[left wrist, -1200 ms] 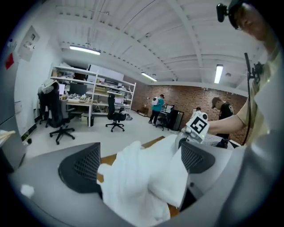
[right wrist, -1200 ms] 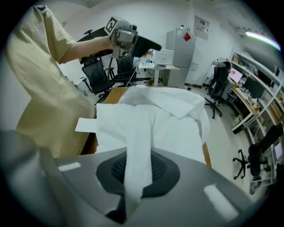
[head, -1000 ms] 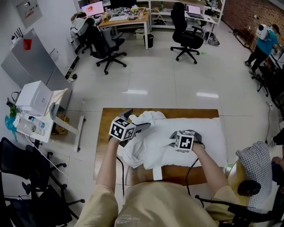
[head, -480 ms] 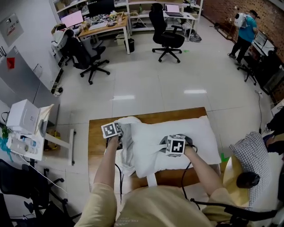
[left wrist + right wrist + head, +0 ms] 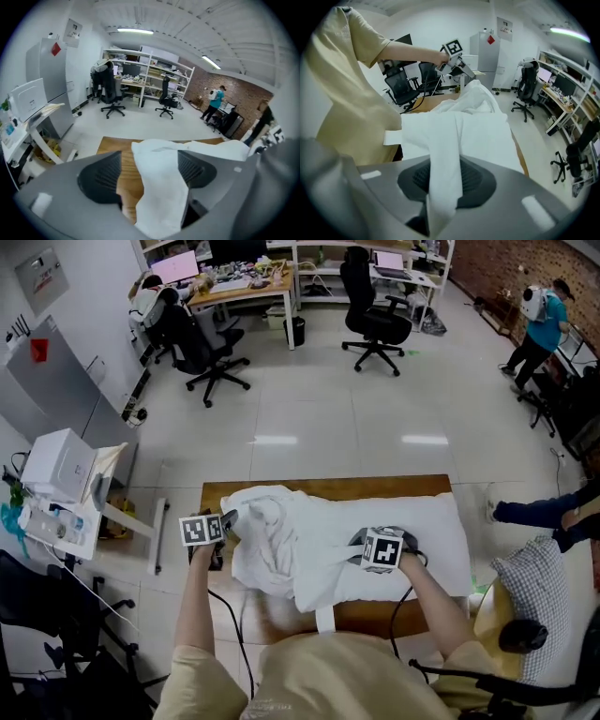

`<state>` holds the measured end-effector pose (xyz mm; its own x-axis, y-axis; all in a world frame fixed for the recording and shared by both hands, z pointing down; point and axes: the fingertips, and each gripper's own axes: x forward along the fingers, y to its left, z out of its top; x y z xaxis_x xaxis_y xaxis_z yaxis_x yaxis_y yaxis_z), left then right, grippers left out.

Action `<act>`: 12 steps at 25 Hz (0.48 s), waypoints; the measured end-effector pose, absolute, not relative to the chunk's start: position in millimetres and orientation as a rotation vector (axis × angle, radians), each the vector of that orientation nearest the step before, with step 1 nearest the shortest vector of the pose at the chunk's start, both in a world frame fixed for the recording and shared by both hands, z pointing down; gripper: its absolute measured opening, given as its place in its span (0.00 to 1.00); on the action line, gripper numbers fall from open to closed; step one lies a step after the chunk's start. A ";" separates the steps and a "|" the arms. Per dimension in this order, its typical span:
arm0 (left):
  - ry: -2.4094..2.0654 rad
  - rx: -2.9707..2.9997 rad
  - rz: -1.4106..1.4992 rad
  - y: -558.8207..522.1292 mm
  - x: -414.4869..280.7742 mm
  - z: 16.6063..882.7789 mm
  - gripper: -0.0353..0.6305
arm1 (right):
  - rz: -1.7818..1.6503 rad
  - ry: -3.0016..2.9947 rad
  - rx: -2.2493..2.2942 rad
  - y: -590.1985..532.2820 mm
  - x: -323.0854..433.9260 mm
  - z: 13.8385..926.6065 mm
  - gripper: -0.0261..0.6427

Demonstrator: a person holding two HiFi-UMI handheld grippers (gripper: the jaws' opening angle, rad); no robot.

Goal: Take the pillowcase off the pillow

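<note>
A white pillow (image 5: 431,531) lies along the wooden table (image 5: 375,486). Its white pillowcase (image 5: 267,535) is bunched over the pillow's left half. At the bunch's left edge, my left gripper (image 5: 228,524) has its jaws opening. In the left gripper view a tongue of pillowcase (image 5: 159,187) hangs between the pads; it leans on the right pad, and bare wood shows beside the left one. My right gripper (image 5: 359,545) rests on the pillow's middle. It pinches a thin fold of pillowcase (image 5: 445,154), and its jaws are starting to open.
A white tag (image 5: 323,620) hangs off the table's near edge. A cart with a white box (image 5: 61,465) stands left of the table, and a checked cushion (image 5: 539,582) sits at the right. Office chairs (image 5: 375,320) and desks are farther back. A person (image 5: 542,320) stands far right.
My left gripper shut on the pillowcase and dragged it left; its jaws now stand apart. The bunch has spread toward the table's left end. My right gripper stayed on the pillow's middle.
</note>
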<state>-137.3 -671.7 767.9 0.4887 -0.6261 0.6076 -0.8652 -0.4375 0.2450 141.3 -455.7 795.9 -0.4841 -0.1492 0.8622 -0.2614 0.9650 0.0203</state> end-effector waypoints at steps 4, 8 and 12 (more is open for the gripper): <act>-1.179 2.376 0.477 -625.2 -115.7 709.5 0.67 | 0.156 -2.251 0.386 -460.9 128.4 778.4 0.58; -1.114 2.488 0.207 -584.5 -82.6 658.0 0.67 | 0.234 -2.708 0.720 -470.1 123.7 675.8 0.65; -1.131 2.619 0.006 -555.1 -58.7 597.9 0.67 | 0.096 -2.967 1.179 -473.4 154.7 570.4 0.80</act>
<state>-58.7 -555.1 597.9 0.6922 -0.7122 0.1165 -0.7134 -0.6508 0.2600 154.7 -473.4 570.4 -0.7261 -0.6871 -0.0266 -0.6839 0.7257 -0.0751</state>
